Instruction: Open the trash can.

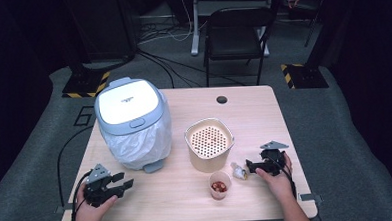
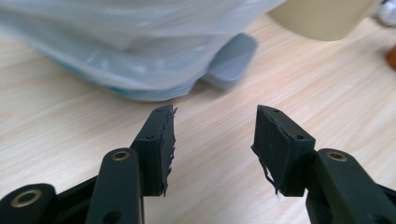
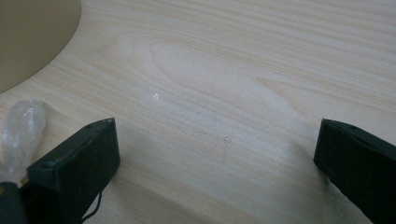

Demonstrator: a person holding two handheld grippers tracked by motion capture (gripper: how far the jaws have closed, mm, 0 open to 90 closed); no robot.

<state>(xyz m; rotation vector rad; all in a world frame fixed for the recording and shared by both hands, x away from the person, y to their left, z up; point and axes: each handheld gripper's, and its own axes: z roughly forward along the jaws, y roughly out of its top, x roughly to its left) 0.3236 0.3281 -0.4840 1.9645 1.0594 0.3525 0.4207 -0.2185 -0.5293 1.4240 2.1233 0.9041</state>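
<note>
A grey-lidded white bin lined with a clear plastic bag stands at the table's left. Its grey foot pedal faces my left gripper, which rests open on the table just in front of the bin; nothing lies between its jaws. A beige perforated pot stands mid-table. In front of it is a small cup holding red pieces. A crumpled clear wrapper lies right of the cup. My right gripper is wide open beside it; the wrapper sits just outside its left jaw.
The wooden table has a round cable hole near its far edge. A black chair stands beyond the table. Cables run across the grey floor on the left.
</note>
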